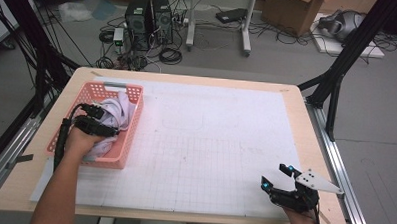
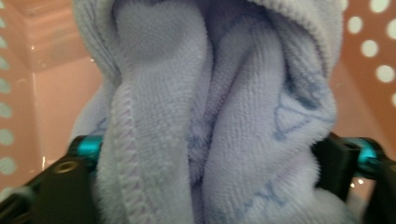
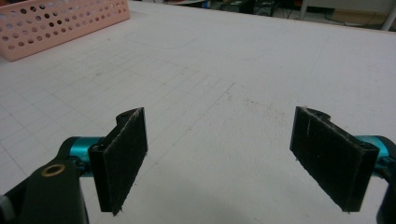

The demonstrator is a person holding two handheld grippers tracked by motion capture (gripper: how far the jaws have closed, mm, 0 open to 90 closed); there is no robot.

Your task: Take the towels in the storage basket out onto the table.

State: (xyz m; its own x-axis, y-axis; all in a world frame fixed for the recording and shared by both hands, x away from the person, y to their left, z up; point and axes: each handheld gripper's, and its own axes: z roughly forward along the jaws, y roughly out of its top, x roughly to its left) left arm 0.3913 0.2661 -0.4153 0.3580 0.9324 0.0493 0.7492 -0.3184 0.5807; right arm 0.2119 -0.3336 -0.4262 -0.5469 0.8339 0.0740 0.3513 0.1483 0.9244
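A pale lilac-white towel (image 1: 118, 107) lies bunched in the pink perforated basket (image 1: 134, 121) at the table's left. My left gripper (image 1: 99, 119) reaches into the basket and onto the towel. In the left gripper view the towel (image 2: 233, 84) bulges up between the jaws, which stand wide apart around the bundle; the left gripper (image 2: 215, 158) has its pads hidden by the fabric. My right gripper (image 1: 276, 175) rests near the front right corner of the table, open, and in its own view the right gripper (image 3: 219, 140) has nothing between its fingers.
A white gridded mat (image 1: 210, 142) covers most of the wooden table (image 1: 313, 146). The basket's side (image 3: 56, 23) shows far left in the right gripper view. Beyond the table are computer towers (image 1: 148, 20), cables, cardboard boxes and black frame legs (image 1: 338, 72).
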